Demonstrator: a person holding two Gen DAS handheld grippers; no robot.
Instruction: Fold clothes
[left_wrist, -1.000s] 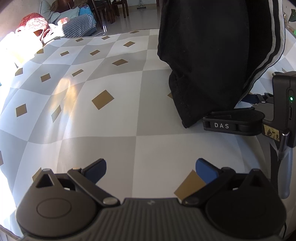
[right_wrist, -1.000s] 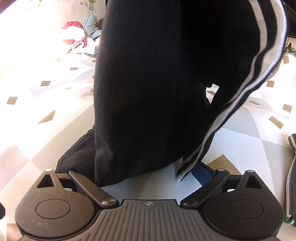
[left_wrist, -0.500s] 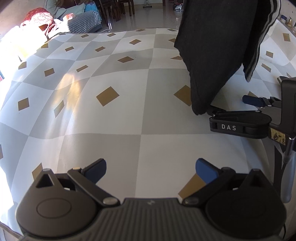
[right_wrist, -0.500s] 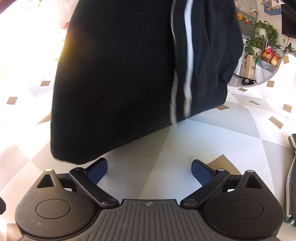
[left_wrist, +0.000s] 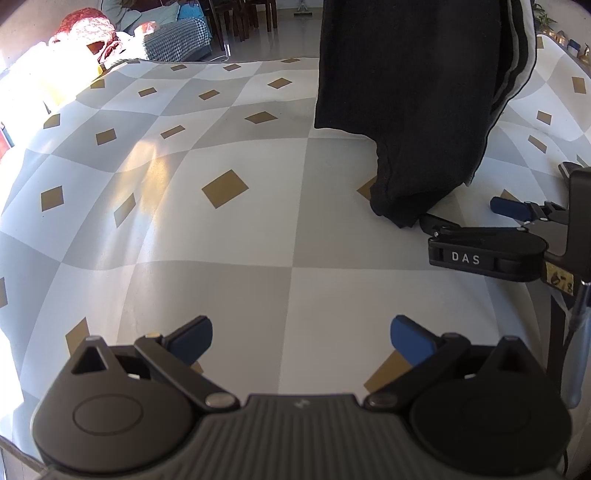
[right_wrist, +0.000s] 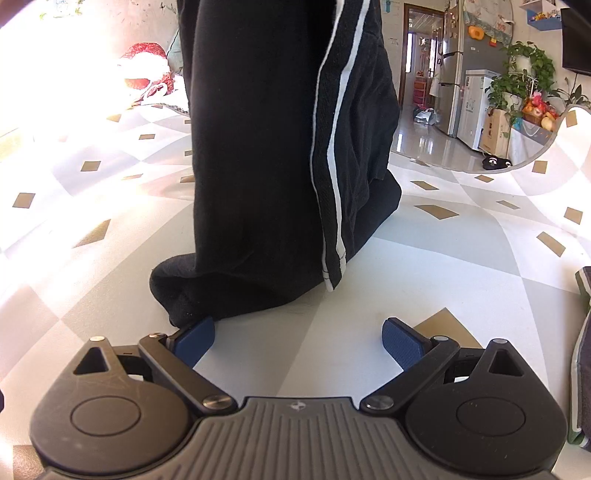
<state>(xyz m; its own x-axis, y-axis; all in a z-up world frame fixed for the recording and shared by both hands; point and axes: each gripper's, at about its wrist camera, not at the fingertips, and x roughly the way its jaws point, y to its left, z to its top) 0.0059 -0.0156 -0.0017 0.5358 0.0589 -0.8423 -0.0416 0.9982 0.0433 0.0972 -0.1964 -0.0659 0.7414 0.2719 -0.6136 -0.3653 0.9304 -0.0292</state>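
A black garment with white side stripes hangs down from above the frame; what holds its top is hidden. Its lower end rests bunched on the chequered tablecloth. My right gripper is open, low over the cloth; its left fingertip sits at the garment's bottom edge, with nothing between the fingers. From the left wrist view the right gripper shows at the right, just under the garment's hem. My left gripper is open over bare cloth, well left of the garment.
The grey-and-white tablecloth with gold diamonds spreads far left and ahead. A striped folded cloth lies at the right edge. Red fabric and a houndstooth cloth sit beyond the far left corner.
The garment swung up off the table half a second ago and has come down again, its lower end now touching the cloth by the right gripper's left finger. Both grippers stayed about where they were.
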